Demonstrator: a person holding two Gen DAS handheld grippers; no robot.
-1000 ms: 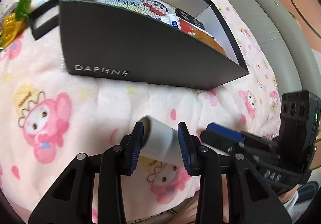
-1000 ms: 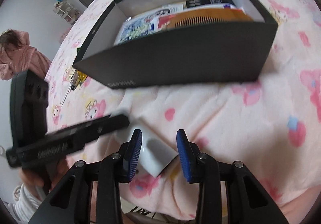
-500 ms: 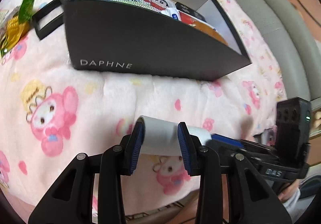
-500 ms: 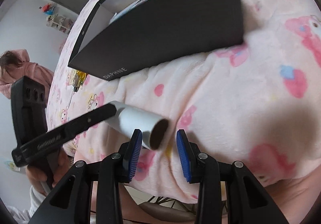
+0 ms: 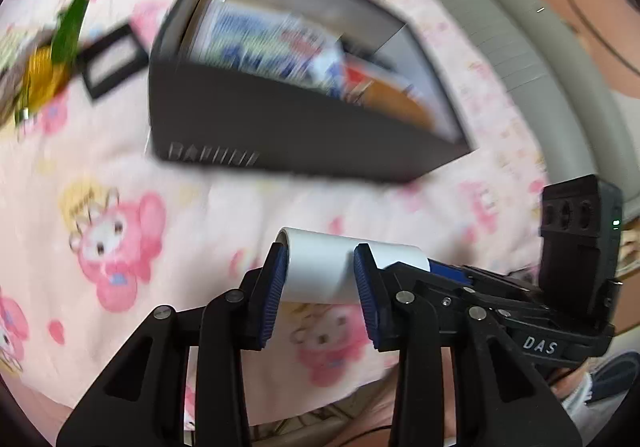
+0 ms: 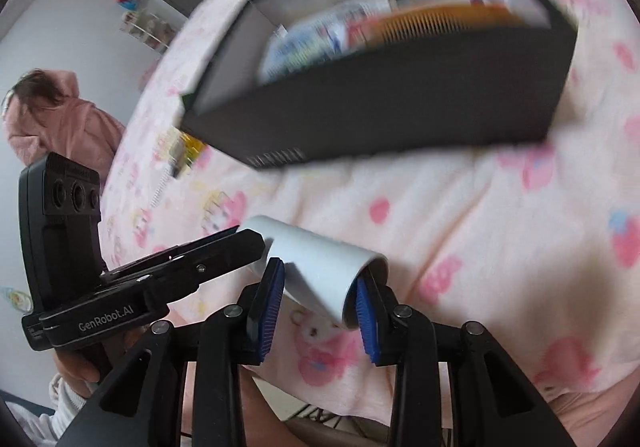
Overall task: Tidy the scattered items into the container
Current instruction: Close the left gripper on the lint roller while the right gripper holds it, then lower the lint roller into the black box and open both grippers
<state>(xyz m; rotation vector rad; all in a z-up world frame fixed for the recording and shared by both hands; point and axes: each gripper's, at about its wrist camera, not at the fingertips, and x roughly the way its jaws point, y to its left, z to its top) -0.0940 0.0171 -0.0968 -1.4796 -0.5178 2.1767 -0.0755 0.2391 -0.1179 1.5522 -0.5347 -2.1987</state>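
Note:
A white cardboard roll (image 5: 320, 267) hangs crosswise just above the pink cartoon blanket (image 5: 120, 247). My left gripper (image 5: 320, 287) is shut on one end, its blue pads pressed on both sides. In the right wrist view the same roll (image 6: 320, 267) lies slantwise between the pads of my right gripper (image 6: 318, 297), which is shut on the other end. Each gripper shows in the other's view: the right gripper (image 5: 440, 275) and the left gripper (image 6: 240, 247). Beyond stands the dark grey open box (image 5: 300, 135), holding books, packets and an orange comb (image 6: 440, 17).
A green and yellow packet (image 5: 56, 55) and a black rectangular frame (image 5: 112, 63) lie on the blanket left of the box (image 6: 400, 115). A grey padded edge (image 5: 520, 47) borders the bed on the right. A person in a pink hooded top (image 6: 60, 119) sits at the far left.
The roll, first on the blanket in the left gripper, has lifted and swung crosswise. The right gripper has moved onto its free end. Both views now blur with motion.

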